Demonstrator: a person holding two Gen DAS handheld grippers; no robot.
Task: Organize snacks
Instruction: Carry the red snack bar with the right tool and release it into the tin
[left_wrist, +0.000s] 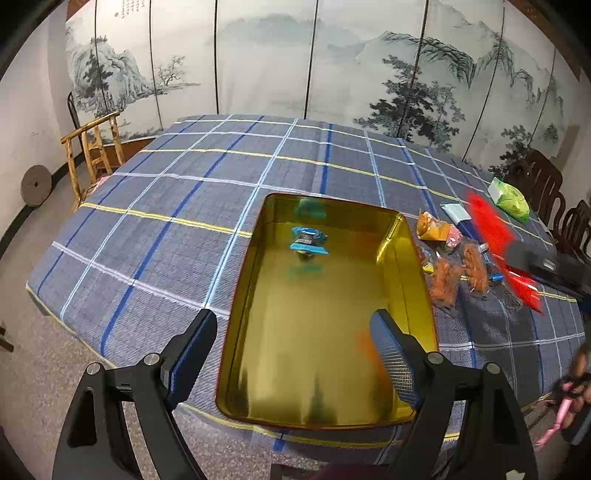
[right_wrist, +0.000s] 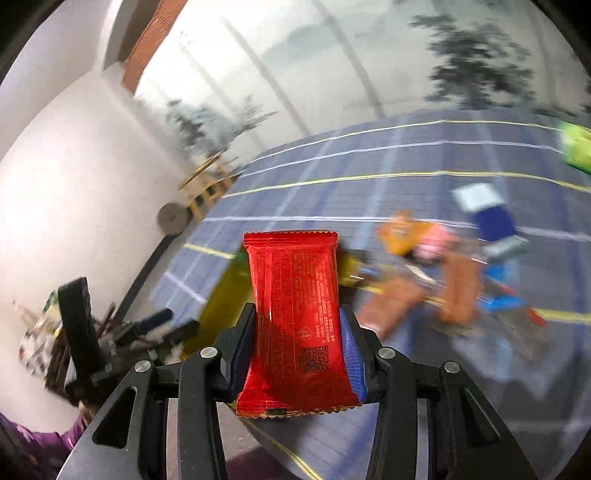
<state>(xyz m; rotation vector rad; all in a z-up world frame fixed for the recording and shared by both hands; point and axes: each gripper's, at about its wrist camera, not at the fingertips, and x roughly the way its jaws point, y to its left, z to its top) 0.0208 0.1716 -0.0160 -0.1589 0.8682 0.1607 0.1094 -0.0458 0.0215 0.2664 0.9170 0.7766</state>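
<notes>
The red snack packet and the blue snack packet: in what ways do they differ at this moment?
The red snack packet is clamped between the fingers of the right gripper, in the air; the blue snack packet lies loose inside the gold tray. The red one is a flat, long pouch with fine print and a QR code; the blue one looks short and crumpled. Both are sealed, wrapped snacks.

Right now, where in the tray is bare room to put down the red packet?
The near half of the gold tray is bare. Only a blue packet lies at its far end. Right of the tray, the orange snacks crowd the cloth.
</notes>
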